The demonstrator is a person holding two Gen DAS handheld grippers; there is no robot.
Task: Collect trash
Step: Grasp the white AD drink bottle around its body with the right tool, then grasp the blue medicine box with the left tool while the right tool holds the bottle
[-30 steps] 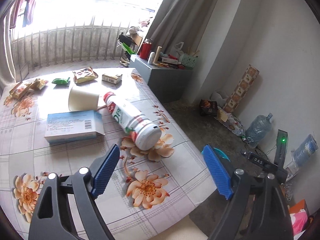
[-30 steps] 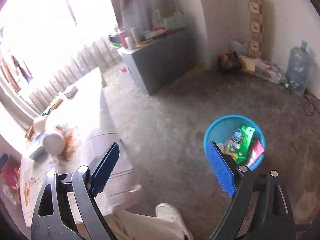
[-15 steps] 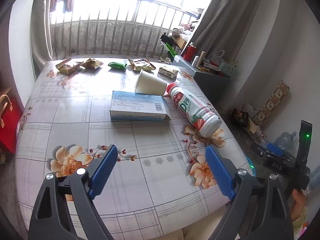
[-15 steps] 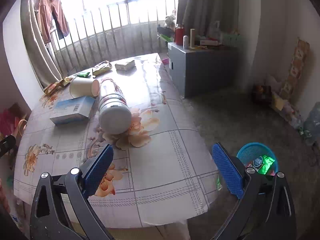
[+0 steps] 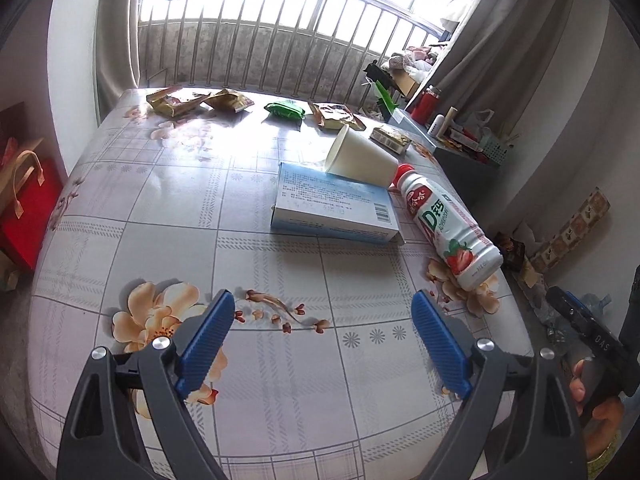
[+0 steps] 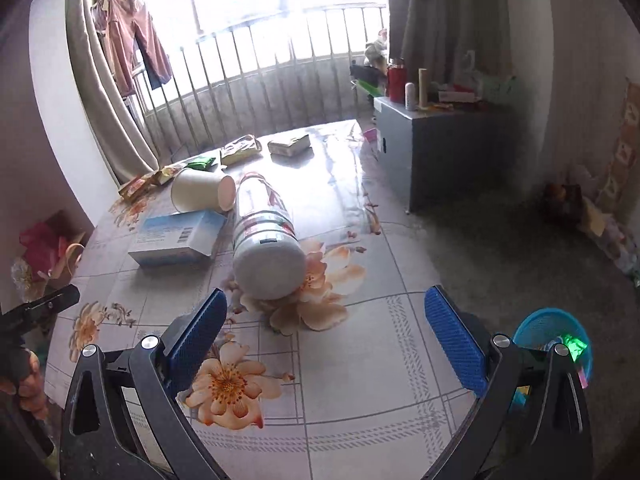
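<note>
Both claws, the left gripper (image 5: 322,334) and right gripper (image 6: 326,330), hang spread and empty over the tabletop's (image 5: 280,392) near edge. The drink bottle (image 6: 262,240) lies toppled near the right edge beside a box (image 5: 334,210) and paper cup (image 5: 360,158). Next, probably: straddle the bottle, clamp, carry it to the blue basket (image 6: 532,324).

Drink bottle (image 5: 444,228), lying on table: large letters "AD" plus Chinese characters on label, strawberry graphic near base; smaller print not legible. In right wrist view label shows only partial "A".

Blue-white carton (image 5: 334,208): barcode at corner of top face; lines of printed text too small to read.

Black bar of other gripper (image 5: 588,330), right edge of left wrist view: white letters "DAS".

Snack wrappers (image 5: 228,100) at far table edge: print illegible.
</note>
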